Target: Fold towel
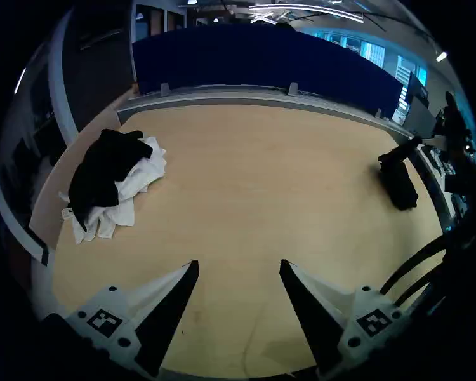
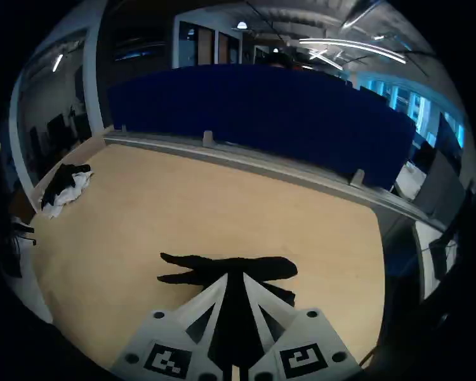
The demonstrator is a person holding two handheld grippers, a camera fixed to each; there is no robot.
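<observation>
The table (image 2: 174, 209) is wide, pale wood, with a long blue divider (image 2: 270, 120) along its far side. At the far left corner sits a pile (image 1: 108, 181) of cloths, black on top of white. It is well apart from the work and should play no part in it.

The towel (image 2: 238, 265) in hand is a black one. It lies on the table toward the right side, bunched into a long crumpled strip and not spread flat. The right gripper (image 2: 235, 275) is clamped on its near edge, with the fingers drawn together and black cloth between them. The left gripper (image 1: 238, 263) hangs over bare wood with its fingers wide apart, holding nothing, well away from the towel.

That is where I see the trouble. With only one pinch on a bunched cloth, any lift or pull will likely drag it along as a rope, and a fold made that way would come out crooked. I cannot tell how many layers the pinch has caught. If it holds more than one, the towel will not open when raised. The cloth is black on black, so a true corner will be hard to find. The left gripper has a long reach to make, and until it takes the far end the towel cannot be spread. It also lies toward the table's edge, so a careless tug could slide it off.
</observation>
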